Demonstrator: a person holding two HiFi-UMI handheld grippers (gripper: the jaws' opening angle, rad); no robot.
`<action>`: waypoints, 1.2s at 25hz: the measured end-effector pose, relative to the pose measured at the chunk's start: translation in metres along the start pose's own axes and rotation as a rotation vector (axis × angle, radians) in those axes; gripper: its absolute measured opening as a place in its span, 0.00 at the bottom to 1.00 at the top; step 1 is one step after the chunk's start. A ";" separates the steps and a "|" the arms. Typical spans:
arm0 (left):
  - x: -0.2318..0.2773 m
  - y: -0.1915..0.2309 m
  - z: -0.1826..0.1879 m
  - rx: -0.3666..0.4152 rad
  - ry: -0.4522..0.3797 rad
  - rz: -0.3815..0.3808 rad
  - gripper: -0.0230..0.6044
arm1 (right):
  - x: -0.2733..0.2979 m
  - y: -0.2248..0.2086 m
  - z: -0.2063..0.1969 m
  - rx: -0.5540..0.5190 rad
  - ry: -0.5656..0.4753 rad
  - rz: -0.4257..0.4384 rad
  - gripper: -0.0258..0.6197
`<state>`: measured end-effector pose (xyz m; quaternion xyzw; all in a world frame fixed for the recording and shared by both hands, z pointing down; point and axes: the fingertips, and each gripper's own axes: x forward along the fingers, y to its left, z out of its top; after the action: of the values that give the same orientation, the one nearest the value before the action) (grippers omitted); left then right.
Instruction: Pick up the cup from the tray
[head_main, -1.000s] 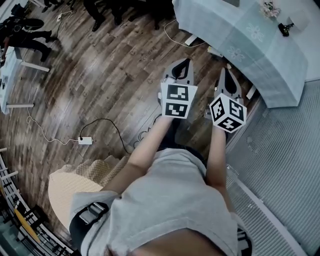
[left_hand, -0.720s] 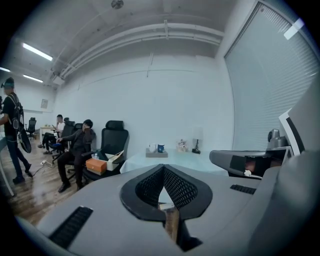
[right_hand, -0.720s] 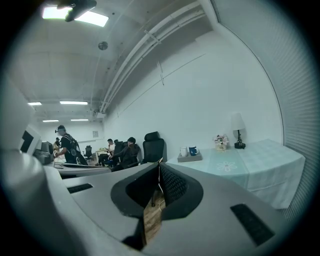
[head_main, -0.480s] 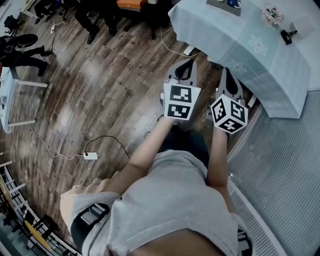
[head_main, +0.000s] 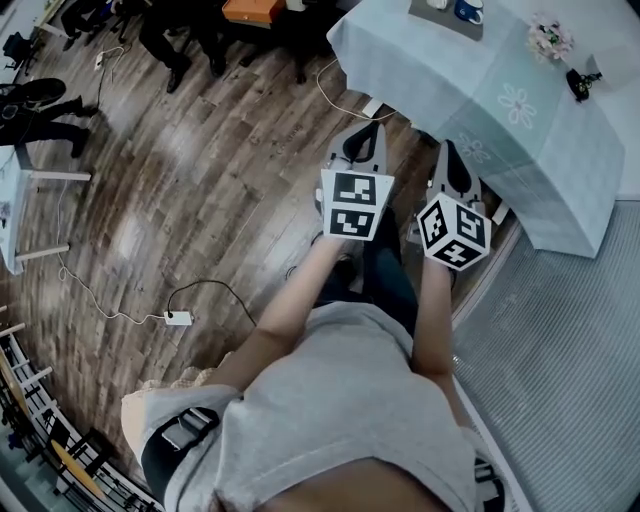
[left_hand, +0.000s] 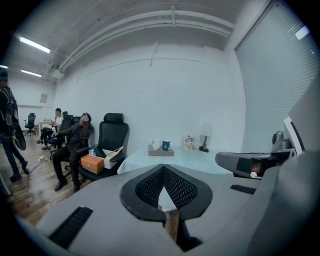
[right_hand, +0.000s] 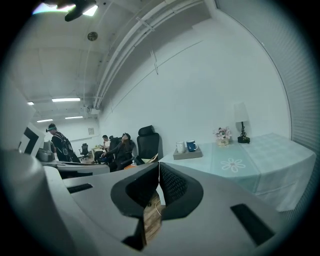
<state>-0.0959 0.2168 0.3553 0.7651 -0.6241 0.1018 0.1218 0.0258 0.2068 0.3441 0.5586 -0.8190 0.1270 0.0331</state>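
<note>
A grey tray (head_main: 446, 18) lies on the far end of a table (head_main: 500, 120) covered with a pale blue cloth. On it stand a white cup (right_hand: 180, 147) and a blue cup (right_hand: 191, 145), also seen as the white cup (left_hand: 156, 144) and blue cup (left_hand: 165, 145) on the tray (left_hand: 161, 152). My left gripper (head_main: 365, 130) and right gripper (head_main: 447, 150) hang side by side over the wooden floor, short of the table's near edge and well away from the tray. Both are shut with nothing between their jaws.
A small flower pot (head_main: 550, 38) and a black lamp (head_main: 582, 80) stand on the table to the right of the tray. People sit in office chairs (left_hand: 111, 137) to the left, beside an orange box (left_hand: 92, 162). A cable and power strip (head_main: 178, 318) lie on the floor. Window blinds (head_main: 560, 330) run along the right.
The person has walked toward the table. It now fills more of the head view, and the tray with the cups has come into sight at the top. Both grippers stay shut.
</note>
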 end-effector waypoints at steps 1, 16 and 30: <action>0.009 0.000 0.004 0.000 0.000 0.004 0.04 | 0.009 -0.005 0.003 0.001 0.001 0.005 0.05; 0.160 0.005 0.073 -0.020 -0.015 0.061 0.04 | 0.151 -0.082 0.067 -0.009 -0.006 0.074 0.05; 0.273 0.002 0.087 -0.007 0.037 0.050 0.04 | 0.247 -0.139 0.070 0.027 0.040 0.086 0.05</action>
<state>-0.0427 -0.0647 0.3566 0.7468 -0.6410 0.1168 0.1332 0.0681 -0.0822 0.3493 0.5207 -0.8396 0.1504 0.0366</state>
